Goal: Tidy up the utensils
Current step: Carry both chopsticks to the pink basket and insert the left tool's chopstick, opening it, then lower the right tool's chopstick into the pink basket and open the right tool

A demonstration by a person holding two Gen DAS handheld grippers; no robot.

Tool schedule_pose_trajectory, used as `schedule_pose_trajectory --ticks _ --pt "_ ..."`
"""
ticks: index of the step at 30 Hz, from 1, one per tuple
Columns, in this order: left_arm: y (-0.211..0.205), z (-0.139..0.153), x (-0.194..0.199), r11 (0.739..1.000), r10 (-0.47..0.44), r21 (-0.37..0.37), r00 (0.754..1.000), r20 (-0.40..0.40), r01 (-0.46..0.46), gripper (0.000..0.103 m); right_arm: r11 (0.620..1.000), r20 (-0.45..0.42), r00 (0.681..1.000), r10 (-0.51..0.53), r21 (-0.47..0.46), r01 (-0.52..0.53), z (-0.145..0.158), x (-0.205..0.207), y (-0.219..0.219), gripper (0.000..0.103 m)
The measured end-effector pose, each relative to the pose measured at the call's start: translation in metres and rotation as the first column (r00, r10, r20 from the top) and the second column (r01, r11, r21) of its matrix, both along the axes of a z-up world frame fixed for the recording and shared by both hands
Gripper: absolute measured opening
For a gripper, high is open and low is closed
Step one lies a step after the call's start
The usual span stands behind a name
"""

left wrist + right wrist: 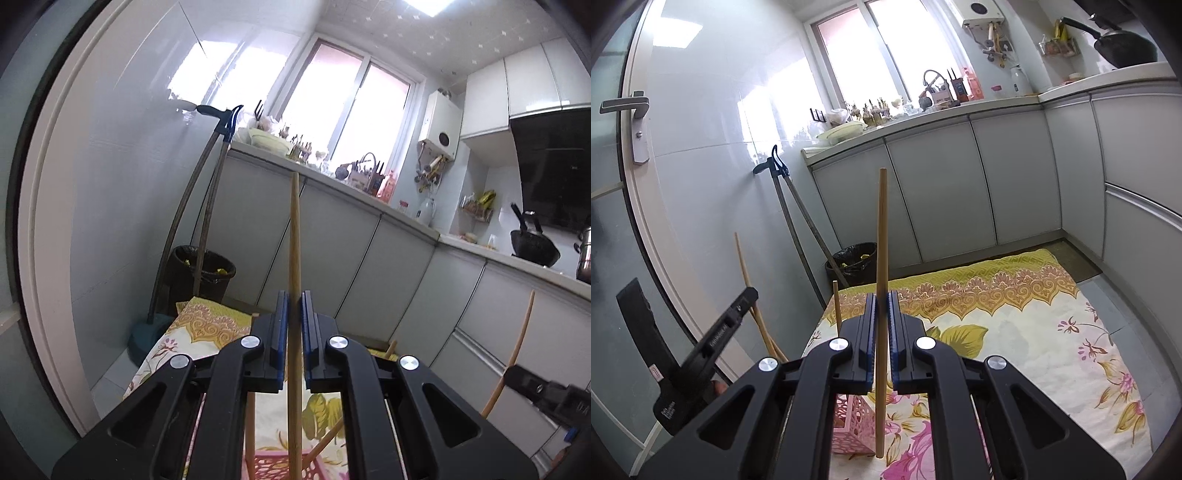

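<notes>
My left gripper [294, 306] is shut on a wooden chopstick [294, 229] that stands upright between its blue pads, running down toward a pink lattice basket [273, 467]. Two more chopsticks [250, 424] lean in that basket. My right gripper [882, 306] is shut on a second upright chopstick [881, 240], whose lower end hangs just right of the pink basket [849, 424] above the floral cloth. Each view catches the other tool from the side: the right gripper [513, 373] with its stick [522, 332], and the left gripper [748, 295] with its stick [743, 262].
A floral cloth [1015, 332] covers the low surface under the basket. Beyond it stand a black trash bin [855, 262], two long mop handles [798, 229] against the wall, and grey kitchen cabinets [942, 192]. A door with a lever handle [624, 105] is on the left.
</notes>
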State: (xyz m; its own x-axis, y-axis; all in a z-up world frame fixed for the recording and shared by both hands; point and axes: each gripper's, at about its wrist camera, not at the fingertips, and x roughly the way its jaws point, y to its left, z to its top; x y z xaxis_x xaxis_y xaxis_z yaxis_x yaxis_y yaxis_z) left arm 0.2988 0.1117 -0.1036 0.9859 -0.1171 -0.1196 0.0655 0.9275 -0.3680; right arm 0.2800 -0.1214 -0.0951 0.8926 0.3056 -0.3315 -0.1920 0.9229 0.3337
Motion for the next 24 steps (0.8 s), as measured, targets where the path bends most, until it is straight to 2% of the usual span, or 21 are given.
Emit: schedule_pose_trajectory --ticks 2,7,10,13,14,15,17,19,22,24 --pt "-0.007 -0.002 0.006 0.999 0.003 0.038 1.000 0.006 -0.004 0.006 1.000 -0.003 1.000 -0.001 0.006 0.001 0.000 0.001 -0.001 0.006" --pt "-0.026 -0.030 0.017 0.984 -0.016 0.174 0.998 -0.062 0.027 0.006 1.000 -0.001 1.000 0.005 -0.007 -0.005 -0.005 -0.001 -0.003 0.006" --pt "-0.027 -0.035 0.018 0.982 -0.023 0.187 0.996 -0.088 0.040 0.006 1.000 -0.009 1.000 0.004 0.008 -0.004 -0.008 0.003 -0.004 0.006" --pt "-0.030 -0.040 0.021 0.974 -0.021 0.221 0.988 -0.151 0.055 0.007 1.000 -0.007 1.000 0.012 0.018 -0.012 -0.008 0.005 -0.002 0.006" --pt "-0.029 -0.039 0.020 0.974 -0.020 0.221 0.986 -0.168 0.057 0.010 1.000 -0.002 1.000 0.016 0.022 -0.016 -0.007 0.006 -0.001 0.006" --pt "-0.028 -0.037 0.018 0.974 -0.021 0.220 0.984 -0.180 0.061 0.022 0.999 0.004 1.000 0.021 0.030 -0.021 -0.005 0.006 -0.001 0.006" --pt "-0.024 -0.026 0.011 0.979 -0.035 0.193 0.985 -0.168 0.068 0.033 0.998 0.011 0.999 0.030 0.053 -0.031 -0.001 0.008 0.001 0.006" --pt "-0.020 -0.011 0.005 0.984 -0.026 0.172 0.987 -0.159 0.054 0.040 0.996 0.022 0.999 0.039 0.074 -0.041 0.005 0.012 0.004 0.006" --pt "-0.015 0.007 -0.004 0.986 0.006 0.166 0.976 -0.216 0.031 0.053 0.994 0.043 0.997 0.061 0.092 -0.064 0.012 0.019 0.016 0.006" --pt "-0.013 0.015 -0.011 0.981 0.043 0.195 0.961 -0.273 0.011 0.061 0.994 0.054 0.995 0.079 0.077 -0.083 0.014 0.024 0.029 0.006"
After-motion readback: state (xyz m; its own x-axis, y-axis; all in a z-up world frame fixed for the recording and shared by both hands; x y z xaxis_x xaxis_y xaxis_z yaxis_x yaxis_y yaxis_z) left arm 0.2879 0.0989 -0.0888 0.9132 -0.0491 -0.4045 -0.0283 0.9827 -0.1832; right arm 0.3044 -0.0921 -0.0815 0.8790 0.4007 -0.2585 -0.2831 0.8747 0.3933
